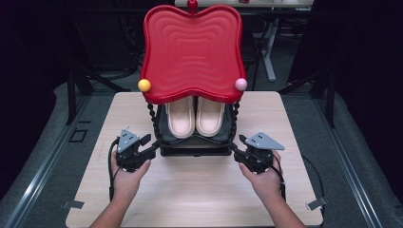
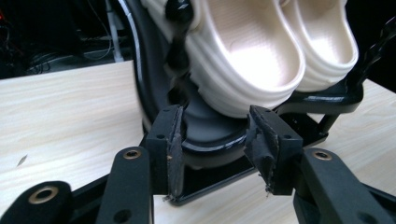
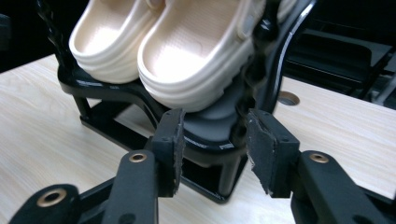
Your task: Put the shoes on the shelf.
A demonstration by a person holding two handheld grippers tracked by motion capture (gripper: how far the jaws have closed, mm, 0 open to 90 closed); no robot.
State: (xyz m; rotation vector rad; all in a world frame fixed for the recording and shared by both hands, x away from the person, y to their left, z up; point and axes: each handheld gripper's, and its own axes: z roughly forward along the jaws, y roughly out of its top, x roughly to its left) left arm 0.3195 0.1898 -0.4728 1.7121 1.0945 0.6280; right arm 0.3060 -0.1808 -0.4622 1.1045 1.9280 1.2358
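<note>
A rack (image 1: 197, 142) is standing on the table (image 1: 199, 190), centred between its left and right edges and nearer the far edge than the near one. A pair of slippers (image 1: 195, 116) is sitting side by side on the rack's lower shelf. A tray (image 1: 192, 52) is resting on top, overhanging the slippers. The left gripper (image 1: 145, 145) is sitting just beside the rack's near left corner, the right gripper (image 1: 241, 146) just beside its near right corner, both over the table.

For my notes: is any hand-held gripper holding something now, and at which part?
Nothing is held. Both the left hand-held gripper and the right hand-held gripper are open at the black rack's front corners.
</note>
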